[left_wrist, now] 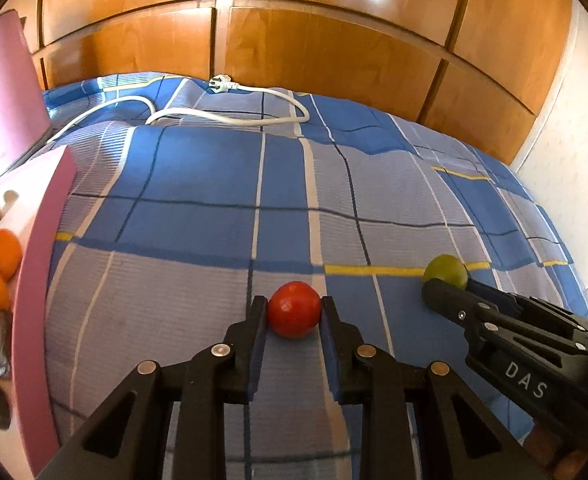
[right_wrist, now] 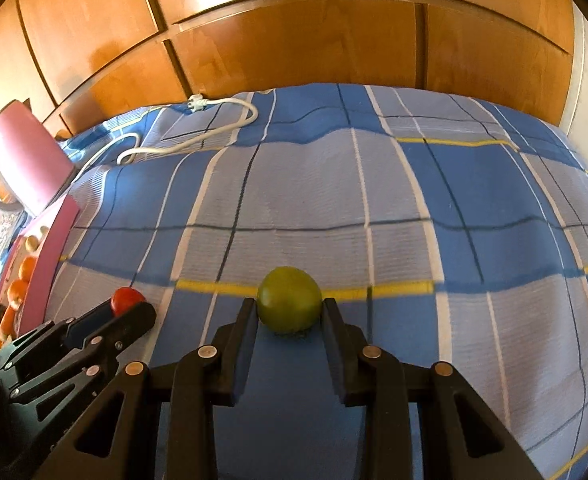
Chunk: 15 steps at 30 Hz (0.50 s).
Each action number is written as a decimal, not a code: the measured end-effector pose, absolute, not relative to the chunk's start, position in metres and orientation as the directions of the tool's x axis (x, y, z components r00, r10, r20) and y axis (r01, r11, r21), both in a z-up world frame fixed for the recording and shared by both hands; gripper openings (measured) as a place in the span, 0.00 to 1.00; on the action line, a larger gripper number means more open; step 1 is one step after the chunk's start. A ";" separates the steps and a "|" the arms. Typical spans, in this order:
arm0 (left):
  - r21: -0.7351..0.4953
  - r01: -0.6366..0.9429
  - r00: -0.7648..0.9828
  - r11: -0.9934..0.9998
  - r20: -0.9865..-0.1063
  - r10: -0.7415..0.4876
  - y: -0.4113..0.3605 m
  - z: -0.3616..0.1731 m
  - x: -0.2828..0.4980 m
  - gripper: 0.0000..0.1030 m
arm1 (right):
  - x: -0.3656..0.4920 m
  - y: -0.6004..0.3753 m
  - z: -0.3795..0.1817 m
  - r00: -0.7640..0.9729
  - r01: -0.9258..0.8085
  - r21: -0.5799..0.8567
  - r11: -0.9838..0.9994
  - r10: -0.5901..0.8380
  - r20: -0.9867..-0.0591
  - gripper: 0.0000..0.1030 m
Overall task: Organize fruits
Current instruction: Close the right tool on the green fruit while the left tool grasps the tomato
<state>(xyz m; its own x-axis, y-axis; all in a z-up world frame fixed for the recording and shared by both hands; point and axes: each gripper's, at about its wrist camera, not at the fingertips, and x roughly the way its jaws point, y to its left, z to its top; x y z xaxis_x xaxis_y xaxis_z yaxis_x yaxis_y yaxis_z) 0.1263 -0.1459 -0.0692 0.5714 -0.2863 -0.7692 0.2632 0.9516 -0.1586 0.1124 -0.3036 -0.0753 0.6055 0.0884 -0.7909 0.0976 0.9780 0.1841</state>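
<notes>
Left wrist view: the left gripper [left_wrist: 294, 312] has its jaws drawn in against a red tomato [left_wrist: 294, 309], one blue pad on each side, over the blue checked bedspread [left_wrist: 198, 208] near its front edge. Toward the right edge, the right gripper [left_wrist: 447, 282] is clamped on a green fruit [left_wrist: 445, 270]. At the left edge stands a pink tray [left_wrist: 34, 264] with oranges [left_wrist: 2, 252] inside. A white power cord [left_wrist: 230, 114] lies along the far edge, below wooden cabinet doors [left_wrist: 313, 52].

Right wrist view: the right gripper [right_wrist: 289, 310] is closed on the green fruit [right_wrist: 289, 299], both pads pressing its sides, near the bedspread's [right_wrist: 333, 200] front edge. At the left, the left gripper [right_wrist: 132, 306] grips the tomato [right_wrist: 125, 298], just beside the pink tray [right_wrist: 48, 260] and its oranges [right_wrist: 18, 290]. The cord [right_wrist: 198, 136] lies at the far left corner.
</notes>
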 end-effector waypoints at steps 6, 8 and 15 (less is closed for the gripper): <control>-0.152 0.265 0.572 0.952 -0.771 -0.281 -0.141 -0.068 0.111 0.25 | 0.093 -0.293 -0.074 0.598 0.086 0.179 0.980 0.093 -0.796 0.32; -0.148 0.268 0.572 0.952 -0.771 -0.281 -0.140 -0.068 0.107 0.25 | 0.089 -0.291 -0.073 0.596 0.085 0.178 0.980 0.093 -0.797 0.32; -0.141 0.279 0.571 0.950 -0.771 -0.282 -0.135 -0.068 0.095 0.25 | 0.071 -0.283 -0.071 0.593 0.077 0.176 0.981 0.097 -0.799 0.32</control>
<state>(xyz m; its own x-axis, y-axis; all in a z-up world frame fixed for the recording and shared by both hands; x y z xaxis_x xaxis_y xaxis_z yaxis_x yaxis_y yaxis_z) 0.0950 -0.1353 -0.0681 0.5715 -0.2818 -0.7707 0.2785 0.9500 -0.1409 0.0713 -0.2833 -0.0711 0.5933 0.0969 -0.7991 0.0768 0.9814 0.1760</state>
